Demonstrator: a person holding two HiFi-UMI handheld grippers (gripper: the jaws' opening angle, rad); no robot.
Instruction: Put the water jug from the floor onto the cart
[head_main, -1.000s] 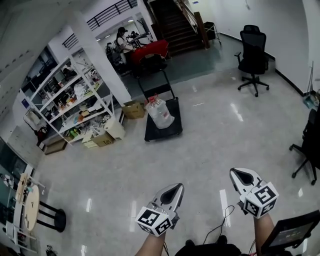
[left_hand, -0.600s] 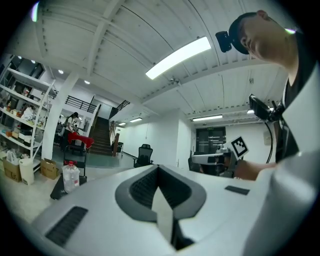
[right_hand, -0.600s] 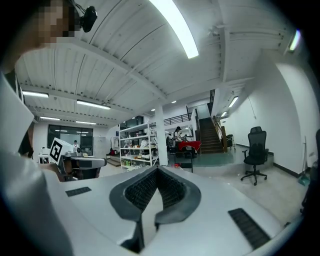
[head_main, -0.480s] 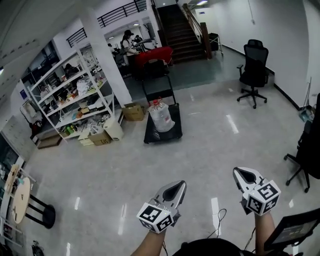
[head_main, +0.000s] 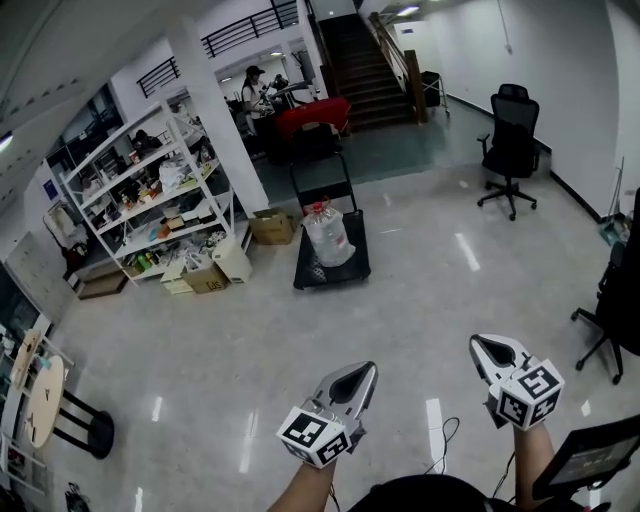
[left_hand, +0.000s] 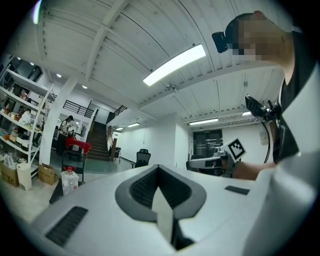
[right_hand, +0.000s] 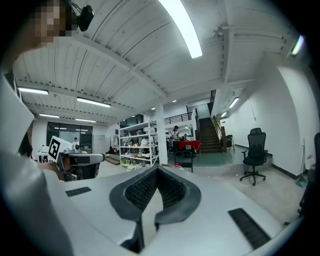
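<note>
The clear water jug (head_main: 328, 236) with a red cap stands upright on the black flat cart (head_main: 345, 272), far across the floor from me. It also shows small at the left of the left gripper view, as jug (left_hand: 69, 180) on cart (left_hand: 56, 192). My left gripper (head_main: 362, 372) and right gripper (head_main: 485, 345) are held low and close to me, pointing level toward the room. Both are shut with nothing between the fingers. The left gripper (left_hand: 159, 170) and right gripper (right_hand: 157, 172) show their tips meeting in their own views.
A white shelving rack (head_main: 150, 200) with cardboard boxes (head_main: 270, 225) stands left of the cart. Behind the cart are a red-covered table (head_main: 310, 115), a person (head_main: 255, 85) and stairs (head_main: 365, 55). Office chairs stand at back right (head_main: 512, 140) and at the right edge (head_main: 620, 300).
The head view has tilted up and the cart with the jug looks slightly smaller. Both grippers stay shut and empty and have shifted a little right in the view.
</note>
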